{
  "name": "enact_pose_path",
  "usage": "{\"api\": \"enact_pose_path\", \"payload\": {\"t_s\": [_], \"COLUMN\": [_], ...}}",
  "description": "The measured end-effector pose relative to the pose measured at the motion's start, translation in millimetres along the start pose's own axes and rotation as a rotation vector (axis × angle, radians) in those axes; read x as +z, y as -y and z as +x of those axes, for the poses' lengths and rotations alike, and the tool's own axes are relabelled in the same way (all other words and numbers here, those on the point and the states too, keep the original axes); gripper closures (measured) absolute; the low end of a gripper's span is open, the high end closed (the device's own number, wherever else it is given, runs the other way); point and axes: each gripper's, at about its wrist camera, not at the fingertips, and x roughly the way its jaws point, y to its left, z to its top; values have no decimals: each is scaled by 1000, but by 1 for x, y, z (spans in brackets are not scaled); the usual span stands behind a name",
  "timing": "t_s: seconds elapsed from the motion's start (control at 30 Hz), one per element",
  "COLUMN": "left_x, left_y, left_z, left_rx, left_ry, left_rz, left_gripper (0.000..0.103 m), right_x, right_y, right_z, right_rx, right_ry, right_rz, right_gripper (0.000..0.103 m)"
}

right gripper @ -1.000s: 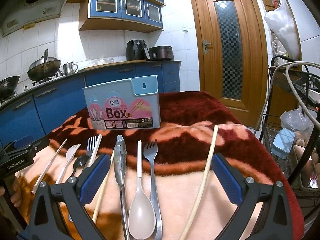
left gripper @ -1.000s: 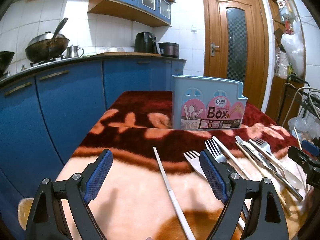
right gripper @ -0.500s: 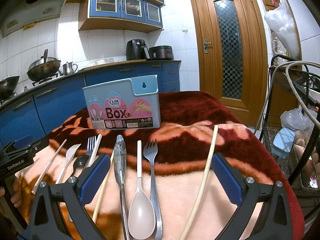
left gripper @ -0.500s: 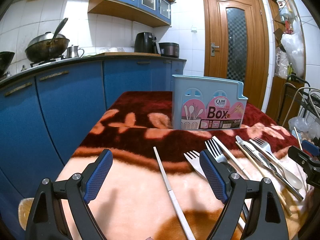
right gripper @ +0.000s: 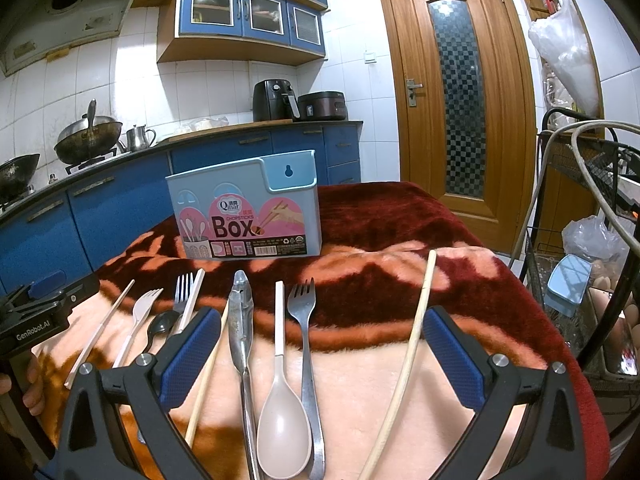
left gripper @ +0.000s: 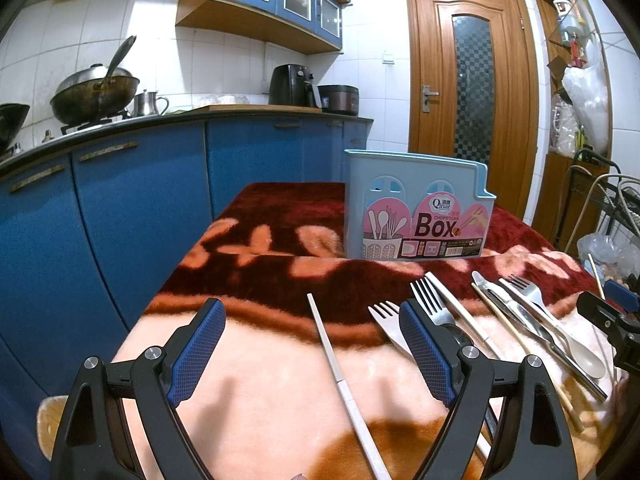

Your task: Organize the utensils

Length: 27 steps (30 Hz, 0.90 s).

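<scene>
Both grippers spread wide, holding nothing: left gripper [left gripper: 312,354], right gripper [right gripper: 320,354]. Utensils lie flat just in front of the blue box [right gripper: 244,208]. Best start: straddle the white chopstick [left gripper: 340,376] mid-length, pinch square, then drop it into box.

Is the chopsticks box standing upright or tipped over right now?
Upright. The chopsticks box stands on its base on the blanket, label reading level, open top upward; what is inside cannot be seen.

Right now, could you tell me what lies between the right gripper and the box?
In the right wrist view, a knife, a spoon and a fork lie on the blanket between the right gripper and the box.
</scene>
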Motion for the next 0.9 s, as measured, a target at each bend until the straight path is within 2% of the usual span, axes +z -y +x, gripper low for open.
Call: {"api": "enact_pose_path", "payload": {"t_s": [0.43,0.73,0.83,0.9], "left_x": [-1,19,25,28], "left_y": [-3,0,5,8], "left_z": [-2,-8,-10,-8], "left_rx": [9,57,41,21], "left_ry": [6,-50,-83,-120], "left_rz": [-12,72,123,146], "left_gripper": [14,14,14,14], "right_x": [2,28,40,48], "right_y": [1,4,8,11], "right_z": [-1,-11,-14,-12], "right_rx": [-4,23,6,-5], "right_ry": [-6,-92,-127,-184], "right_rz": [12,-32,-43,-50], "right_gripper": [0,0,0,0]}}
